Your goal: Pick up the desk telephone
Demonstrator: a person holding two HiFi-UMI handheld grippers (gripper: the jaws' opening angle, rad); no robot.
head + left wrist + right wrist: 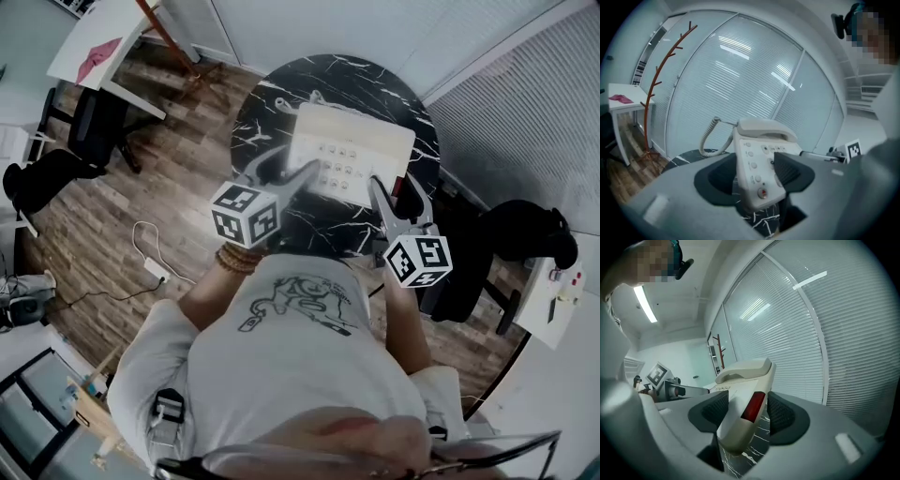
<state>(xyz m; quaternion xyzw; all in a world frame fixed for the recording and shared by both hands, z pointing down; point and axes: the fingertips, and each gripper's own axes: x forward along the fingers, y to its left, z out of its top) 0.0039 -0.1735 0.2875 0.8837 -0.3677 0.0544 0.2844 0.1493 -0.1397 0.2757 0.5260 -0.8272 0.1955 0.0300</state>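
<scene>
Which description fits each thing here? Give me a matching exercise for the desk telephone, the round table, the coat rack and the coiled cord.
Things:
1. desk telephone
2. round table
3. coat rack
4. coiled cord

Descriptions:
A. black with white veins
B. reddish, with branching pegs
C. clamped at its sides by the left tool and the right tool
D. pale loops hanging off the telephone

Pairs: 1-C, 2-A, 3-B, 4-D
</scene>
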